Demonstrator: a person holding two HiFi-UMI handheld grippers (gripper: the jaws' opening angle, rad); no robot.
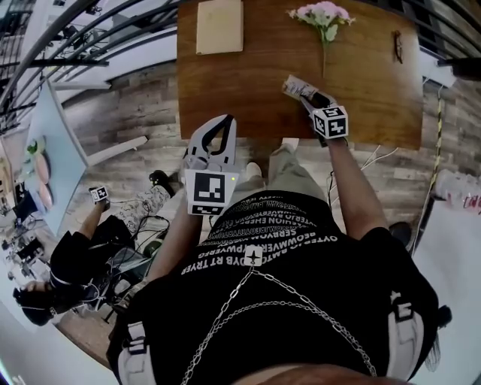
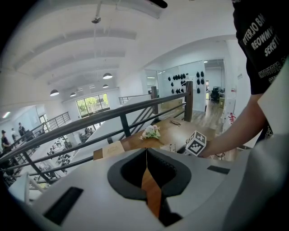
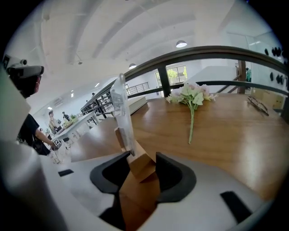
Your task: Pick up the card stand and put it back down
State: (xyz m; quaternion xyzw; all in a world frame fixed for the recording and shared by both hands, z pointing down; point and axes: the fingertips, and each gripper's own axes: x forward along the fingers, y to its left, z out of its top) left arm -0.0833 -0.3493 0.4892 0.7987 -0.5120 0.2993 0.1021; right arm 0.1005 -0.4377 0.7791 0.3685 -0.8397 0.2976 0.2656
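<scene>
One card stand [image 3: 122, 108] stood on the table [image 3: 226, 131], its wooden base between the parted jaws of the right claw [image 3: 139, 159]. The left claw [image 2: 146, 153] was closed and empty. The table also held one flower sprig [image 1: 323, 15], one tan pad [image 1: 219, 26] and one pair of glasses [image 1: 397, 45]. The lettering on the shirt [image 1: 270, 225] was too warped to read.

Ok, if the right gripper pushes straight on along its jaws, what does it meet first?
The card stand: its wooden base already sits between the right gripper's open jaws, so contact would come almost at once. Beyond it, probably the wooden table.
</scene>
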